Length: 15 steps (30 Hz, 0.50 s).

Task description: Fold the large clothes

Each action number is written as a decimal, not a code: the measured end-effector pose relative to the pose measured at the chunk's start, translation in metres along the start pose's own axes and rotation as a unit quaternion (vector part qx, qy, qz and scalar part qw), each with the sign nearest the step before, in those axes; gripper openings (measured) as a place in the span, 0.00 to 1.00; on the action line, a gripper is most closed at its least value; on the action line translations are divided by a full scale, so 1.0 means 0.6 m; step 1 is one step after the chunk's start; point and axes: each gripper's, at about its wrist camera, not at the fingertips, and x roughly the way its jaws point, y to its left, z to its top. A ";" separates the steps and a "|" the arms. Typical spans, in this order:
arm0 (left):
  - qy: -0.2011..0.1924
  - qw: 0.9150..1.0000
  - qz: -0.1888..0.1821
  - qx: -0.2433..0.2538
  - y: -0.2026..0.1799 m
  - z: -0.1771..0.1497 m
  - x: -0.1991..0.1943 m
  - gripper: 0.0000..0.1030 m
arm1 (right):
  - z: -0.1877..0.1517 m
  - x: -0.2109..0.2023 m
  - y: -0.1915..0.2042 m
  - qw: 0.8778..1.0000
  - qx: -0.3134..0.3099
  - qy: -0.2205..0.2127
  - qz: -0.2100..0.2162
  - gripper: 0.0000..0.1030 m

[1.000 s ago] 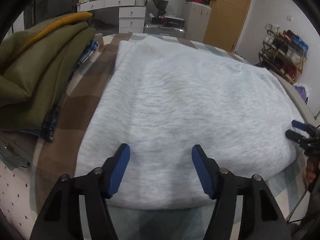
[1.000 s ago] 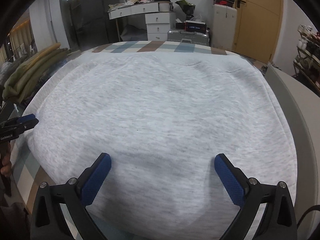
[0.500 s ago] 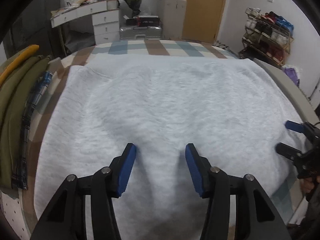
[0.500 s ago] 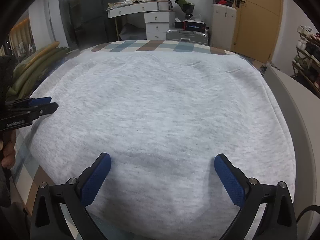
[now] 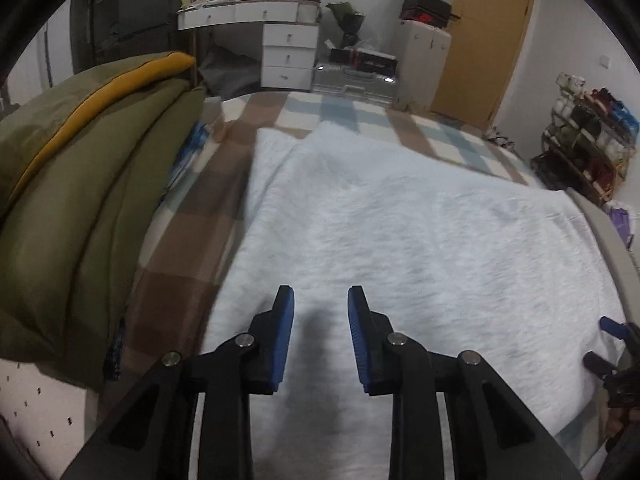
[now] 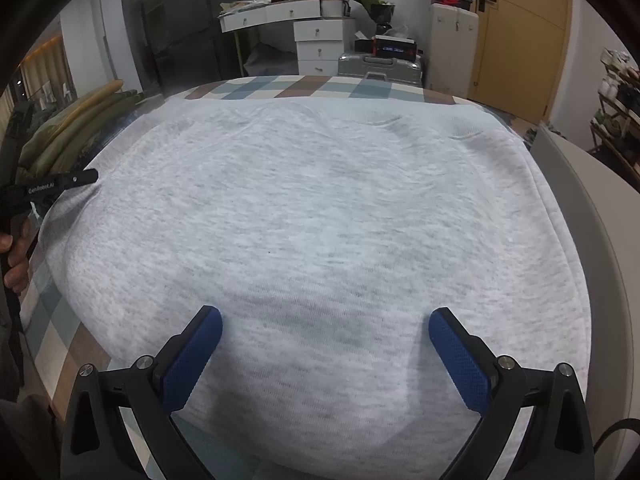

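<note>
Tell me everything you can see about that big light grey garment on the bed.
The grey garment is a pale, heathered knit, fleecy-looking, spread nearly flat over the checked bedcover, with faint ripples near its far edge. The left gripper, jaws closing, is at its left edge, where the cloth bunches in the right view. The right gripper hangs open over its near edge.

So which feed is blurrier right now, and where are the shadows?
Left wrist view: motion-smeared grey garment, dark shadow between the left gripper fingers. Right wrist view: sharp, soft shadow ahead of the right gripper; both fisheye-curved.
</note>
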 end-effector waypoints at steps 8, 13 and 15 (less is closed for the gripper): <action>0.027 0.996 -0.006 0.080 -0.085 0.072 0.111 0.21 | -0.001 -0.002 0.000 1.000 0.005 0.000 -0.003 1.00; 0.022 1.000 -0.008 0.019 -0.005 0.066 0.097 0.36 | -0.007 -0.010 -0.018 1.000 0.014 0.003 0.006 1.00; 0.019 0.999 0.046 0.020 0.007 0.054 0.091 0.22 | -0.006 -0.014 -0.031 1.000 0.027 0.005 0.012 1.00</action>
